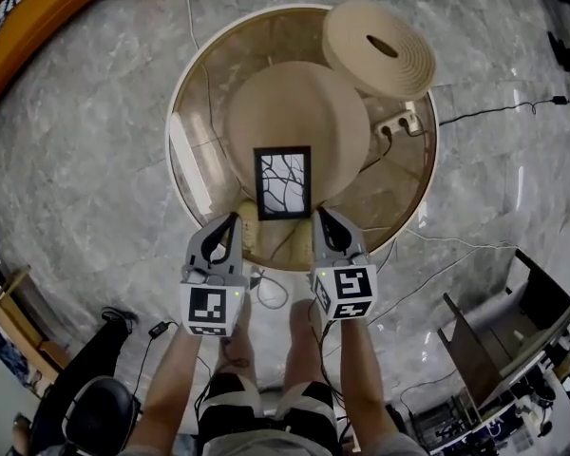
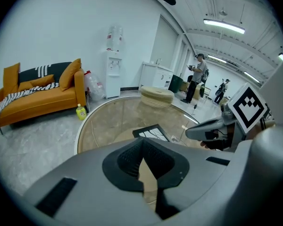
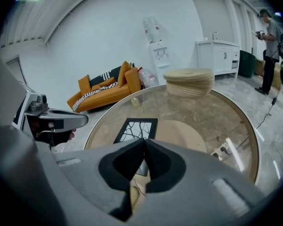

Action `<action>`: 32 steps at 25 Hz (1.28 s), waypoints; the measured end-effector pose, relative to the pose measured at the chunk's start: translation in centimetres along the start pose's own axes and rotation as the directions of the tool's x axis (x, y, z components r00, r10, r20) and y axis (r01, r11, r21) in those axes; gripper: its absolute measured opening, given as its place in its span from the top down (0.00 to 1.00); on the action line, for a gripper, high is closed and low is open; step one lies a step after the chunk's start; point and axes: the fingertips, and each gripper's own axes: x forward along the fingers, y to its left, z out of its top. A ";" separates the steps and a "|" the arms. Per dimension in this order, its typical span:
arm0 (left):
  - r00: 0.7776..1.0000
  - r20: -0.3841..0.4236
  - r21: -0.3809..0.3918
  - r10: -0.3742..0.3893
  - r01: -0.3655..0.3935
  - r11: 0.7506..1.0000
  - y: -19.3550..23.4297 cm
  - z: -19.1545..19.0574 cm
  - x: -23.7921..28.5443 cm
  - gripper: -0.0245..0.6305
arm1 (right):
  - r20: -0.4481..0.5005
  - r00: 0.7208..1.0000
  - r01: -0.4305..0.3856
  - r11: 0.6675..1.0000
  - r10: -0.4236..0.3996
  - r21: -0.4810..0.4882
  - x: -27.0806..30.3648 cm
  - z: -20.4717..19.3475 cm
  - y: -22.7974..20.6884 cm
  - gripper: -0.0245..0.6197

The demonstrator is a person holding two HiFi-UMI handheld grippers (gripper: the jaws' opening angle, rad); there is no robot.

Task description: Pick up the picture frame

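Observation:
The picture frame point(image 1: 282, 182) is black with a white branch drawing and lies flat on the round glass table point(image 1: 195, 74), toward its near edge. It also shows in the left gripper view point(image 2: 153, 132) and the right gripper view point(image 3: 139, 130), just beyond the jaws. My left gripper point(image 1: 233, 218) hangs at the frame's near left corner, jaws shut with nothing between them point(image 2: 142, 142). Beside the near right corner, my right gripper point(image 1: 321, 214) is also shut and holds nothing point(image 3: 145, 141). Neither gripper touches the frame.
A stack of beige rings point(image 1: 378, 50) sits at the table's far right. A round tan disc point(image 1: 299, 112) shows under the frame, with a power strip point(image 1: 399, 123) and cables to its right. An orange sofa point(image 2: 37, 95) stands to the left, and people point(image 2: 198, 76) stand far off.

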 end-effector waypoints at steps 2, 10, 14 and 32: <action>1.000 0.000 0.003 0.004 -0.004 1.000 0.1 -0.1 0.0 0.94 | -0.029 0.999 -0.020 1.000 0.020 0.007 0.8 -0.5 0.3 0.96; 1.000 -0.012 0.000 0.010 -0.010 1.000 0.7 -0.3 0.2 0.94 | -0.137 0.990 -0.029 1.000 0.027 -0.011 3.8 -2.1 1.0 0.61; 1.000 -0.019 -0.023 0.011 -0.011 1.000 1.1 -0.7 0.5 0.94 | -0.164 0.986 -0.010 1.000 0.010 0.003 4.8 -2.9 0.6 0.61; 0.999 -0.050 -0.024 0.008 -0.009 1.000 2.1 -2.1 1.3 0.94 | -0.227 0.974 0.020 1.000 -0.023 -0.017 6.0 -4.4 0.1 0.73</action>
